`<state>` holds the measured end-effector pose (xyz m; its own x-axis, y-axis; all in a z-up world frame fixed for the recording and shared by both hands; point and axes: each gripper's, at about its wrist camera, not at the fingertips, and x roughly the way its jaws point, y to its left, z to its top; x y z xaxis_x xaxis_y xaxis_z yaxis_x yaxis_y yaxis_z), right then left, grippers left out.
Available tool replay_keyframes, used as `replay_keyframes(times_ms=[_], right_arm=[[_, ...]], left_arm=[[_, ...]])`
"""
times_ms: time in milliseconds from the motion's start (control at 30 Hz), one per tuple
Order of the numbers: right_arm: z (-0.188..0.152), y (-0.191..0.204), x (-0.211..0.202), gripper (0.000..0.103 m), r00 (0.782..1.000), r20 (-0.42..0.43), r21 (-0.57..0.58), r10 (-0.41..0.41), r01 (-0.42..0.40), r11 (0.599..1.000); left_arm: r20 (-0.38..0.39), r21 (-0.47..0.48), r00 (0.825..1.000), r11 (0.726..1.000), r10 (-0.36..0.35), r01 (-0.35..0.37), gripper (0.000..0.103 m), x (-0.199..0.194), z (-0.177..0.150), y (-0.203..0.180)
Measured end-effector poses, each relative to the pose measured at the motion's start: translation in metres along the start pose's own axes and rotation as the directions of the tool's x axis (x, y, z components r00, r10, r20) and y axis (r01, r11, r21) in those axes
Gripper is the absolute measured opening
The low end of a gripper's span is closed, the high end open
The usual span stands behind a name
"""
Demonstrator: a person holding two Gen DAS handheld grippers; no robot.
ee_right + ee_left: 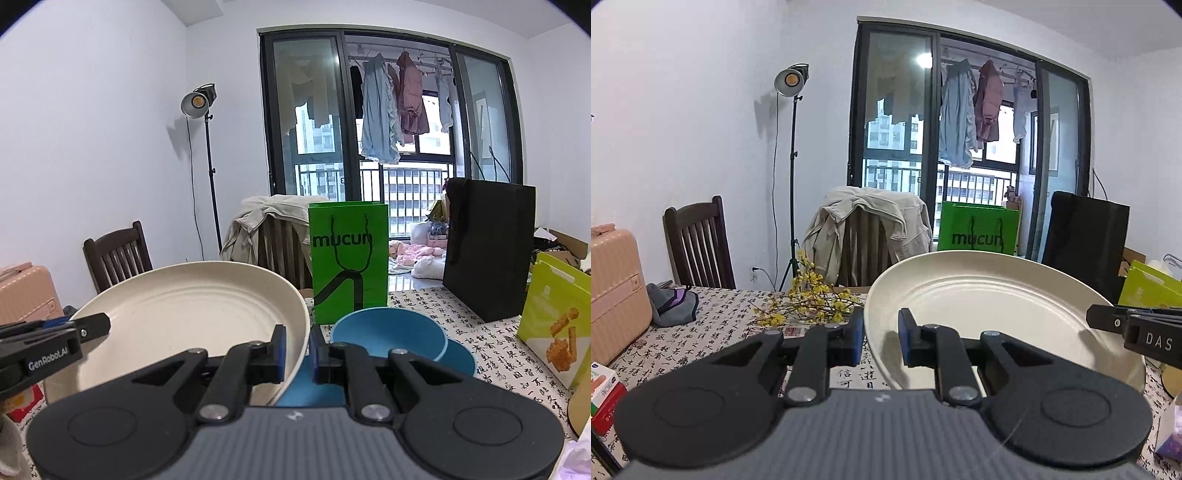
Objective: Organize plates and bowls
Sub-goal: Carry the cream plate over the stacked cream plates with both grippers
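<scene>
A large cream plate (990, 306) is held in the air over the table, tilted, with a gripper on each side. My left gripper (881, 332) is shut on its left rim. My right gripper (298, 349) is shut on its right rim (301, 332). Each gripper shows in the other's view: the right gripper (1095, 319) at the plate's right edge, the left gripper (101, 326) at the plate's (192, 306) left edge. To the right, below the plate, a blue bowl (388, 332) sits on the table with a second blue dish (460, 360) beside it and a blue surface (306, 389) partly hidden under the plate.
The table has a calligraphy-print cloth (480, 332). On it stand a green paper bag (349, 258), a black bag (487, 247) and a yellow-green snack bag (554, 321). Yellow flowers (812, 299), a grey cloth (670, 302) and a pink suitcase (613, 291) lie left. Chairs (698, 243) stand behind.
</scene>
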<state>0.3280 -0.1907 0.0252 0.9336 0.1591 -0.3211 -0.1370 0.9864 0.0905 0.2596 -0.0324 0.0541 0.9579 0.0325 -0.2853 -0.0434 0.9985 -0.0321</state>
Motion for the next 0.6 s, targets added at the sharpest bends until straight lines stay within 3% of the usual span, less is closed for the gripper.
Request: replay_keyframes(times_ms=[600], right_arm=[[-0.037, -0.013, -0.030, 0.013, 1.000, 0.011, -0.004, -0.028, 0.028, 1.000]], left_arm=[[-0.030, 0.024, 0.999, 0.999, -0.045, 0.046, 0.018, -0.022, -0.040, -0.012]])
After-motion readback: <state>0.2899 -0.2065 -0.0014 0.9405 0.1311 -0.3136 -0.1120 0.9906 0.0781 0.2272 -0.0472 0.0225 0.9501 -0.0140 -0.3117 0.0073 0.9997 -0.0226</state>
